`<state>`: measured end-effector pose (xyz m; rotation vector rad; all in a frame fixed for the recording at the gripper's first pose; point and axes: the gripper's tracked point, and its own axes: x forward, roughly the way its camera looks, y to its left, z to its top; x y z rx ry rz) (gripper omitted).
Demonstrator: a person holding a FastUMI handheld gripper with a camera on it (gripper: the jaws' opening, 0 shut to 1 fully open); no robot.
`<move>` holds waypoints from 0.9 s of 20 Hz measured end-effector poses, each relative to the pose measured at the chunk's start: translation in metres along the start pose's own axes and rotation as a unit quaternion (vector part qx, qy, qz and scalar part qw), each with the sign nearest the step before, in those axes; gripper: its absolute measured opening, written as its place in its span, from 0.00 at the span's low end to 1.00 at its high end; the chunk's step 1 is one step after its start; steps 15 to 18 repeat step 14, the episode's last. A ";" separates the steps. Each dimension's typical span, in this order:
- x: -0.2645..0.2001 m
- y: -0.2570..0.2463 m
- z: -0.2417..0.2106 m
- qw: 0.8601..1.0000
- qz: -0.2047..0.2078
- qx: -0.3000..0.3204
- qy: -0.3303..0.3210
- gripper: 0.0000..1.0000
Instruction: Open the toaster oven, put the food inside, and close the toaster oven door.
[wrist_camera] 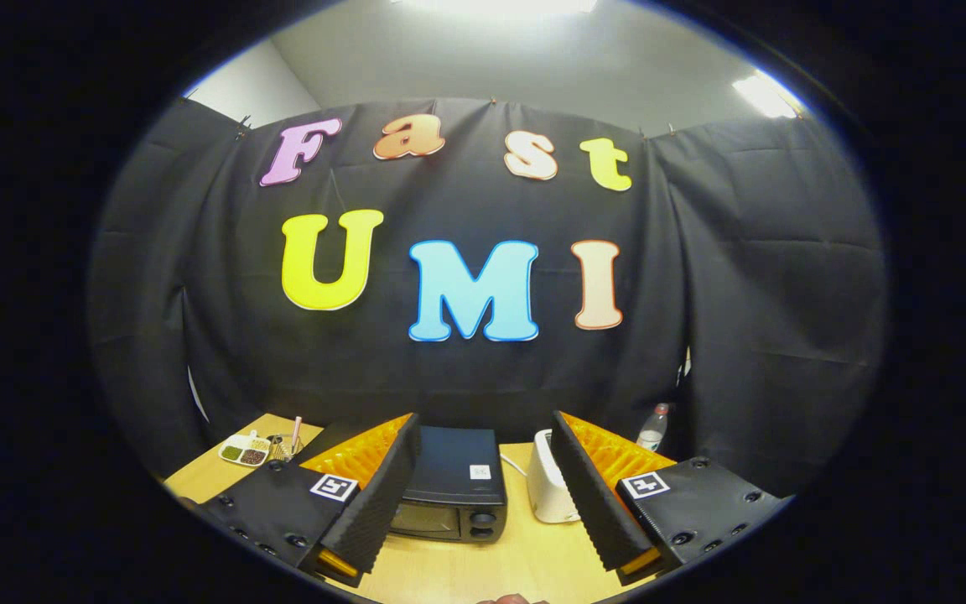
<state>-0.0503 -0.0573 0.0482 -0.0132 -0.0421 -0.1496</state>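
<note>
A black toaster oven [452, 482] stands on the wooden table [525, 562], seen from above and in front, between and beyond my two fingers. Its glass door looks shut, with two knobs at its right side. My gripper [483, 470] hovers well above the table, open wide, with nothing between its fingers. The left finger [382, 495] overlaps the oven's left edge. No food item is clearly visible near the oven.
A white appliance [552, 488] stands just right of the oven. A clear bottle [653, 428] stands at the back right by the cloth wall. At the back left lies a small divided dish [245, 450] with dark and green contents, and a cup with a pink stick [293, 438].
</note>
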 end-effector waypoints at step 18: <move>-0.027 -0.029 -0.001 0.999 -0.029 0.039 -0.009 0.98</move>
